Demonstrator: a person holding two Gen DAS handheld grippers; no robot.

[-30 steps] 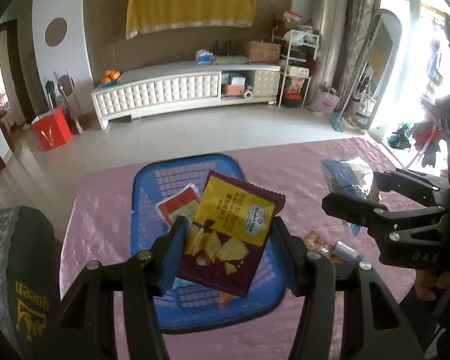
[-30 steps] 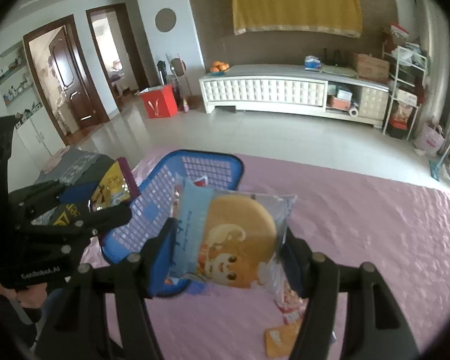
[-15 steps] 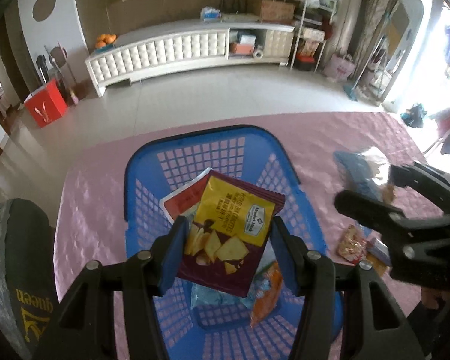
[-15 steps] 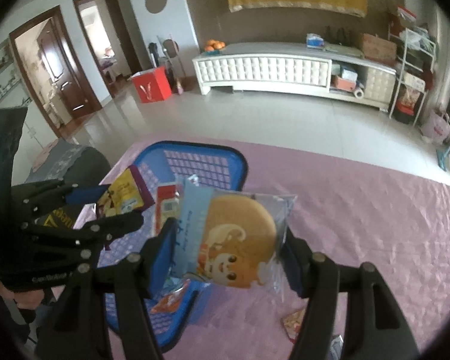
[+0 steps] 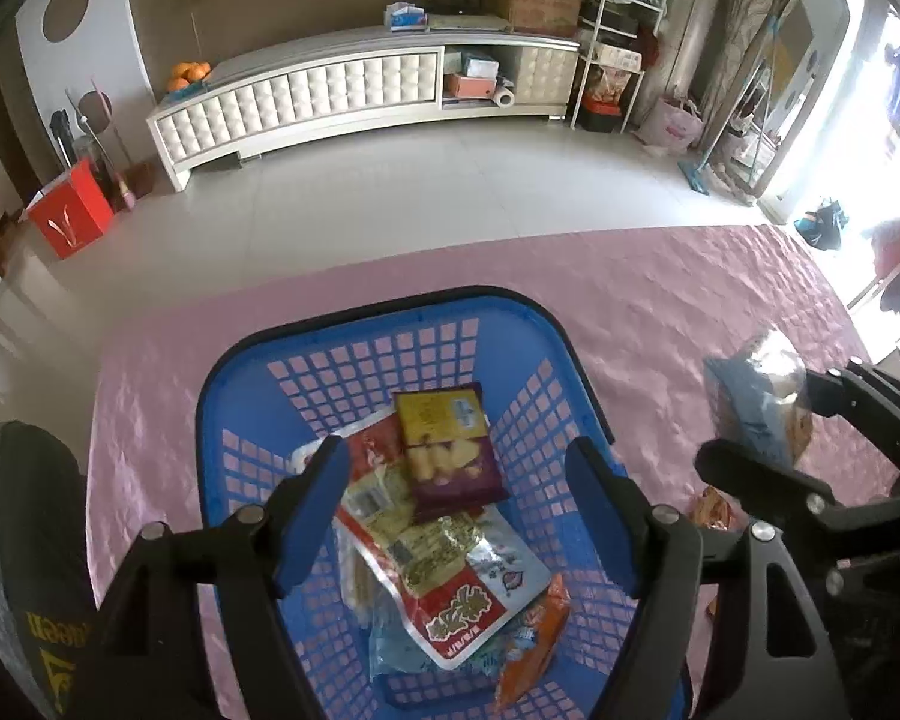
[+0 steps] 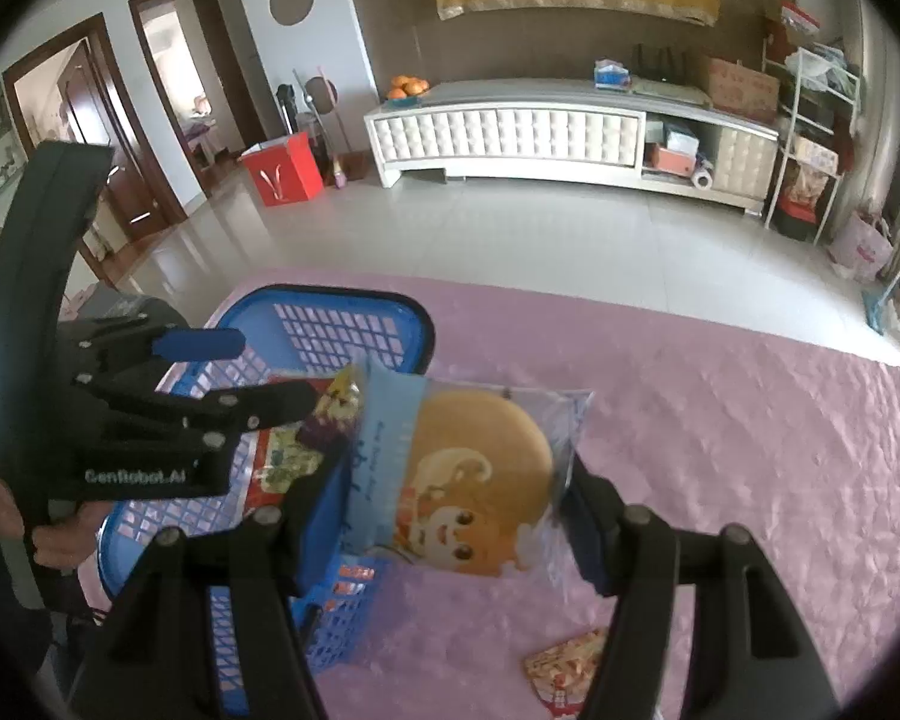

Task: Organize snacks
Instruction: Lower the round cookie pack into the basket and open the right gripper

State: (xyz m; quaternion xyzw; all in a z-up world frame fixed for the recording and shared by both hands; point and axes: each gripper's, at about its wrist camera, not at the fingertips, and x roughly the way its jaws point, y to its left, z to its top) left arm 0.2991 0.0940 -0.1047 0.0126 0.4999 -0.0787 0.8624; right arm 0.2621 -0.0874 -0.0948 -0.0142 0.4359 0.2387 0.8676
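Note:
A blue plastic basket [image 5: 384, 324] sits on the pink tablecloth and holds several snack packets. A yellow-and-purple chip packet [image 5: 450, 447] lies on top of them. My left gripper [image 5: 459, 501] is open and empty just above the basket; it also shows in the right wrist view [image 6: 258, 372]. My right gripper [image 6: 450, 498] is shut on a clear-wrapped round cake packet [image 6: 468, 480], held beside the basket's right rim [image 6: 414, 324]. That packet also shows in the left wrist view [image 5: 756, 402].
Loose snack packets lie on the pink cloth [image 5: 660, 300] right of the basket, one orange [image 5: 711, 507] and one red and white [image 6: 564, 669]. Beyond the table's far edge is tiled floor and a white cabinet [image 5: 342, 90].
My left gripper opened and the chip packet dropped into the basket. The left gripper tilted down over the basket. The right gripper moved closer to the basket with the cake packet.

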